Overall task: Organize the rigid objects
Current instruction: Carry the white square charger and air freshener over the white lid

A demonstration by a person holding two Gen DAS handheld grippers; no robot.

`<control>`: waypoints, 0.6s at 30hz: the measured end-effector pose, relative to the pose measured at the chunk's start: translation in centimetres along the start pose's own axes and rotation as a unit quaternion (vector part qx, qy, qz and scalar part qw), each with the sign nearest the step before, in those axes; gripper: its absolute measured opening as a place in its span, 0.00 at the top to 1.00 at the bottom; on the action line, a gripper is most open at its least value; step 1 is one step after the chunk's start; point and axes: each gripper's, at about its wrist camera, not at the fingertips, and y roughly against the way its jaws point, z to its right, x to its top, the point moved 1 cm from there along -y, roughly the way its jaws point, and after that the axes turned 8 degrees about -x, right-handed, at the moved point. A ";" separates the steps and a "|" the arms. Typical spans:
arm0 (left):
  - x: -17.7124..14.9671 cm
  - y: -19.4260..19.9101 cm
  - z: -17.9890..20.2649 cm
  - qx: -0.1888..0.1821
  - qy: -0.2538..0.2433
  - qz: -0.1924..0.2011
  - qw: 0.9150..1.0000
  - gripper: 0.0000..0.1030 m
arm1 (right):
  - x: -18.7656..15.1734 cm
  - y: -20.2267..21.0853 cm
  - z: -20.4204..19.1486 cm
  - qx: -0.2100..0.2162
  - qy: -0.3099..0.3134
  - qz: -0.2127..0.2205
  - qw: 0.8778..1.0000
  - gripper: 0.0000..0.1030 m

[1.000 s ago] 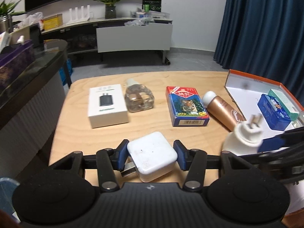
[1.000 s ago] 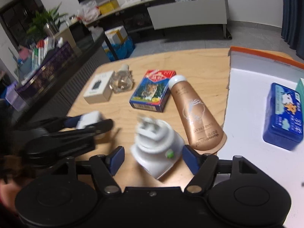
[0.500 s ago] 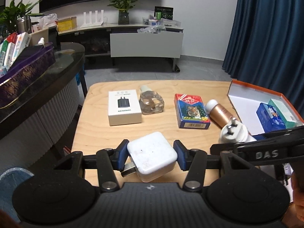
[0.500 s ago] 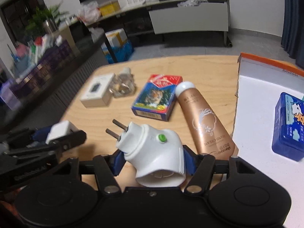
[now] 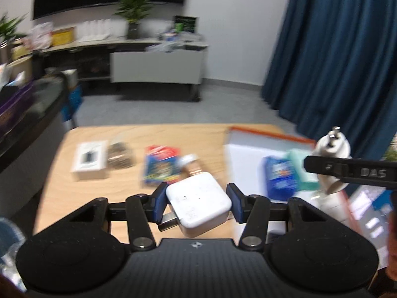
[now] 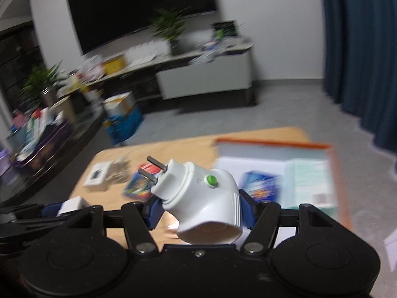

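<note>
Both hands had lifted off the wooden table since a second before, each carrying its load toward the orange-rimmed box at the right. The left gripper sat clamped on the square white charger, pads pressing its flat sides; the right gripper was clamped on the white plug adapter, prongs pointing away. I guessed both were bound for the box, joining the blue tin already inside
</note>
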 end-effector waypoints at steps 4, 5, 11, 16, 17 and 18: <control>2.5 -0.2 4.8 -0.058 -0.008 0.011 0.998 0.49 | 2.0 2.3 4.3 -0.032 -0.021 0.030 0.999 0.28; 3.1 -0.2 5.9 -0.067 -0.012 0.015 0.998 0.49 | 2.4 2.9 5.2 -0.034 -0.029 0.038 0.998 0.28; 6.2 -0.4 10.2 -0.079 -0.050 0.043 0.995 0.49 | 4.3 5.1 8.5 -0.048 -0.056 0.070 0.995 0.28; 4.7 -2.7 10.5 -0.031 -0.075 0.033 0.996 0.49 | 3.6 4.0 8.9 -0.039 -0.052 0.057 0.996 0.28; 4.1 -3.2 10.5 -0.019 -0.080 0.030 0.996 0.49 | 3.4 3.6 8.9 -0.037 -0.051 0.052 0.997 0.28; 3.5 -3.7 10.5 -0.011 -0.093 0.027 0.995 0.49 | 3.2 3.1 8.9 -0.033 -0.051 0.047 0.997 0.28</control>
